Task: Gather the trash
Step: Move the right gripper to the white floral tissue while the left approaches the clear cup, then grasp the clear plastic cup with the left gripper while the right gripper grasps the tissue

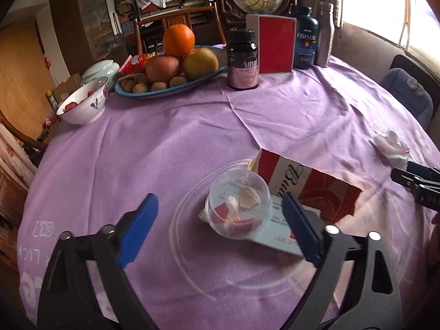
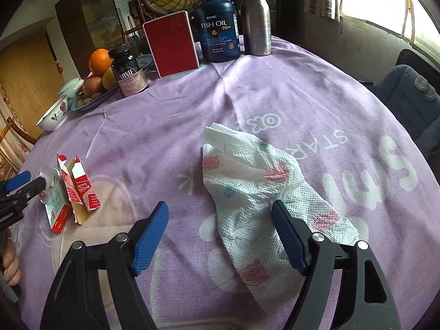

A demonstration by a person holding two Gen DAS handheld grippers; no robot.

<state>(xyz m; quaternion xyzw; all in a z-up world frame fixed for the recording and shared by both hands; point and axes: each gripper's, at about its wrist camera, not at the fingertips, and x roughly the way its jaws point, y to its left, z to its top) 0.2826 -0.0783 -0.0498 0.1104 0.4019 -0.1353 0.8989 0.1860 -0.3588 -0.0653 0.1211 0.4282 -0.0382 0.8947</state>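
Left gripper (image 1: 220, 225): jaws wide apart over the table, nothing clamped; the clear plastic cup lies between the blue pads, which stand clear of it.
Right gripper (image 2: 220, 236): jaws spread, not pressing; the paper towel runs between them, its near end against the right pad.
Clear plastic cup (image 1: 238, 205): on its side, on top of the flattened pale packet; scraps of wrapper and shell inside. Uncollected.
Flattened pale packet (image 1: 277, 236): lying flat on the purple tablecloth (image 1: 165, 143), beneath the cup.
Torn red carton (image 1: 308, 187): just behind the cup, flattened, still on the cloth.
Paper towel (image 2: 255, 192): crumpled, rose print, lying loose on the cloth, well apart from the carton pile.
Trash receptacle: none in either view.
Far items, not trash by the look: fruit plate (image 1: 170, 88), dark pill bottle (image 1: 242, 59), red box (image 1: 276, 45), fish oil bottle (image 1: 305, 38), steel flask (image 1: 326, 34).
Progress, judged: early; four pieces of litter remain on the table, none gripped.
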